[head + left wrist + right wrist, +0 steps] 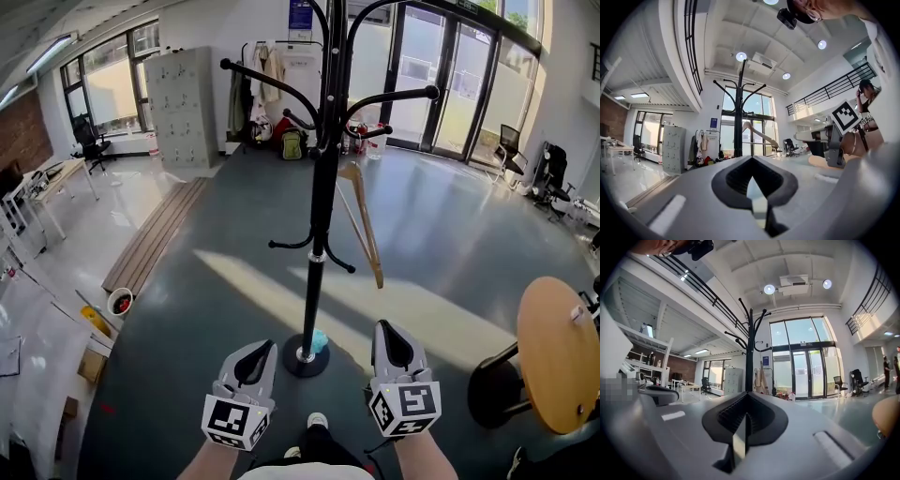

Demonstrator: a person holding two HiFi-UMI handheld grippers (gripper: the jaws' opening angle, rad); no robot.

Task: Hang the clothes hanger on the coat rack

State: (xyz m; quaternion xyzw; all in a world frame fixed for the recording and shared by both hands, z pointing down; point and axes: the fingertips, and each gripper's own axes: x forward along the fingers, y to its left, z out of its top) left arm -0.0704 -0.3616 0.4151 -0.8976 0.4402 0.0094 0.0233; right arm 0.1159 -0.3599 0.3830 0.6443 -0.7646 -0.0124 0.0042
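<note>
The black coat rack (322, 187) stands straight ahead on a round base, its curved arms spreading near the top. A wooden clothes hanger (364, 223) hangs from one of its right-hand arms, tilted, clear of both grippers. My left gripper (262, 348) and right gripper (388, 330) are low in the head view, on either side of the rack's base, both shut with nothing in them. In the left gripper view the rack (738, 117) and the hanger (760, 134) show beyond the shut jaws. In the right gripper view the rack (749, 359) rises just past the jaws.
A round wooden table (559, 356) and a black stool (491, 386) stand close on the right. Wooden planks (155, 234) lie on the floor at left. A grey locker cabinet (183, 108), hung clothes and glass doors (441, 75) are at the back.
</note>
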